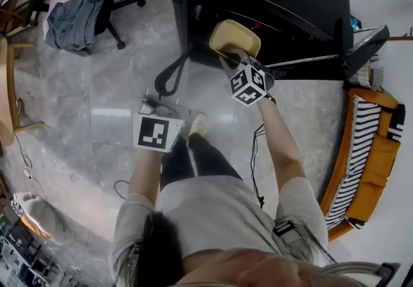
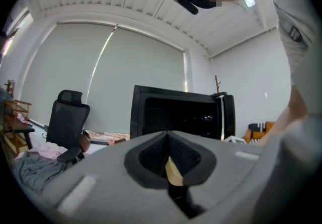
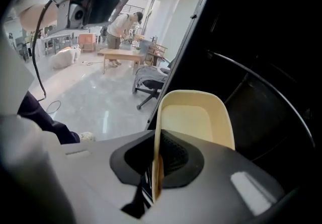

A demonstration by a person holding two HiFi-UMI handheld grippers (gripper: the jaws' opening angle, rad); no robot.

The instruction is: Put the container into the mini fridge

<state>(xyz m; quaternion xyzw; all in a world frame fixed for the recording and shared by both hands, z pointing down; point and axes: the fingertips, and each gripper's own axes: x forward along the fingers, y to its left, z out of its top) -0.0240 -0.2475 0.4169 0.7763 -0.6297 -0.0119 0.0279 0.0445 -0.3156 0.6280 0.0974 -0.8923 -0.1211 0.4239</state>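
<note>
Right gripper (image 3: 155, 167) clenched on the near rim of the cream plastic container (image 3: 193, 117), which it carries at the open front of the black mini fridge (image 3: 261, 62), its far end just at the threshold. Left gripper (image 2: 168, 165) has its jaws together and carries nothing, back from the fridge. Judgement: pickup and approach done; left to do are the reach inside, set-down on a shelf, and release.
</note>
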